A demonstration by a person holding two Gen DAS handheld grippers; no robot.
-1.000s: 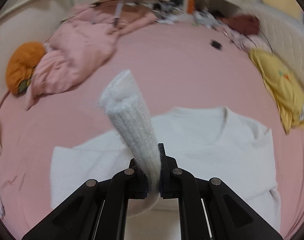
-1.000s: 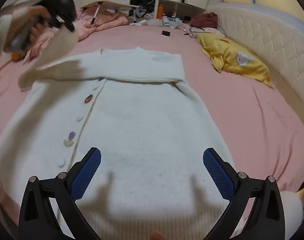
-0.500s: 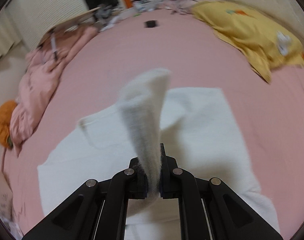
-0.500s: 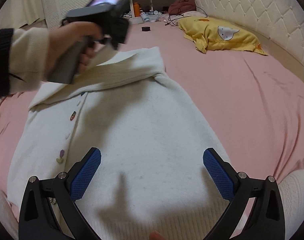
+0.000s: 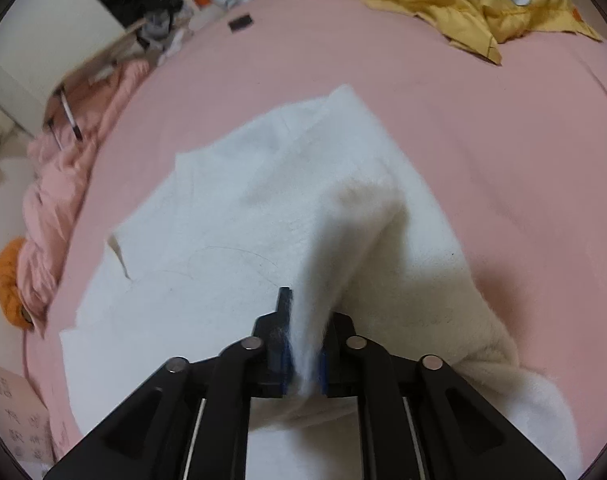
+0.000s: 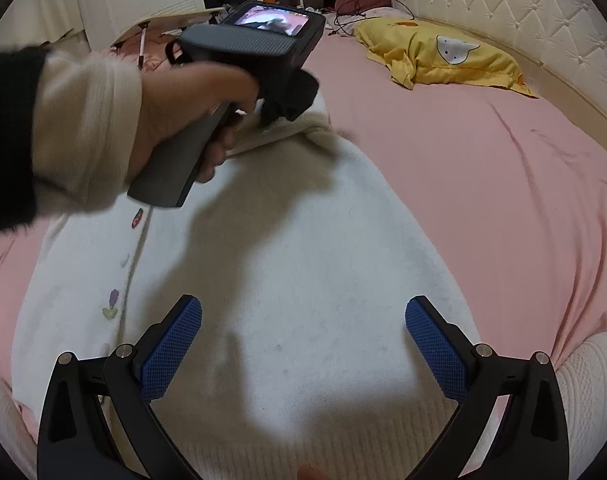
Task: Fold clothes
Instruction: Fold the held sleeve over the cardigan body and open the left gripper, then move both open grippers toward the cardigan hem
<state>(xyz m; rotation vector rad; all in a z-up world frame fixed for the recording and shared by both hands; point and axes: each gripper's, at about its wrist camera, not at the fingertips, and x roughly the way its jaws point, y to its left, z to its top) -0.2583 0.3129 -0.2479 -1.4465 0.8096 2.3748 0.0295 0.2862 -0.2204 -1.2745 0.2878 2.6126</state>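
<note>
The left tool (image 5: 302, 354) is clamped on the cuff end of a fuzzy white knitted sleeve (image 5: 343, 248), its blue pads pinching the wool, and carries it low over the upper chest of a white button-front cardigan (image 6: 287, 288) spread flat on a pink bed sheet (image 6: 483, 200). From the right wrist view, the person's left hand (image 6: 183, 120) grips the tool's grey handle above the garment's far, collar end. The right tool (image 6: 303, 340) hovers with its blue-padded jaws wide apart and holding nothing, over the ribbed hem nearest the wearer. The cardigan's long axis runs away from the right tool, hem close, collar far; the sleeve lies crosswise over the chest, so the left hand is the nearer one to set it down. The knit looks soft, thick and limp, likely to slump when released. Small flower and strawberry buttons (image 6: 112, 304) line the placket. A crumpled yellow pillowcase (image 6: 443, 60) lies well apart, by the quilted white headboard (image 6: 523, 20).
</note>
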